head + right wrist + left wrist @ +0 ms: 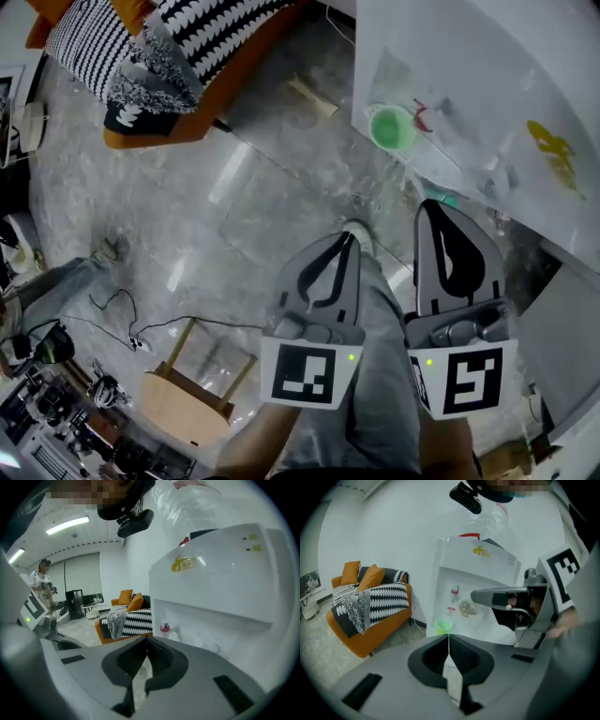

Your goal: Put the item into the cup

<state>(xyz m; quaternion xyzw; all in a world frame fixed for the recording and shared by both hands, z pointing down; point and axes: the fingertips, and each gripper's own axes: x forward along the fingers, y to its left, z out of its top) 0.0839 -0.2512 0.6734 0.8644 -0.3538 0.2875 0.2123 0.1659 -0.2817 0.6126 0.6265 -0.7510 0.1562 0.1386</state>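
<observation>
A green cup (pixel 392 128) stands in the alcove of a white water dispenser (pixel 487 84); the left gripper view shows the cup (pixel 443 625) just beyond the jaw tips. Behind it lie a small clear packet with brownish contents (pixel 465 608) and a red-capped piece (pixel 453 592). My left gripper (pixel 347 240) and right gripper (pixel 431 208) hang side by side over the floor, short of the dispenser, both shut with nothing between the jaws. The left gripper (pixel 449 637) points at the cup. The right gripper (pixel 147 640) faces the dispenser's red tap (pixel 165 628).
An orange sofa (pixel 159 131) with a black-and-white throw stands at the far left. A small wooden stool (pixel 183 403) and cables (pixel 122 309) lie on the marble floor. The person's leg (pixel 380 375) is under the grippers. Another person (pixel 41 581) stands far off.
</observation>
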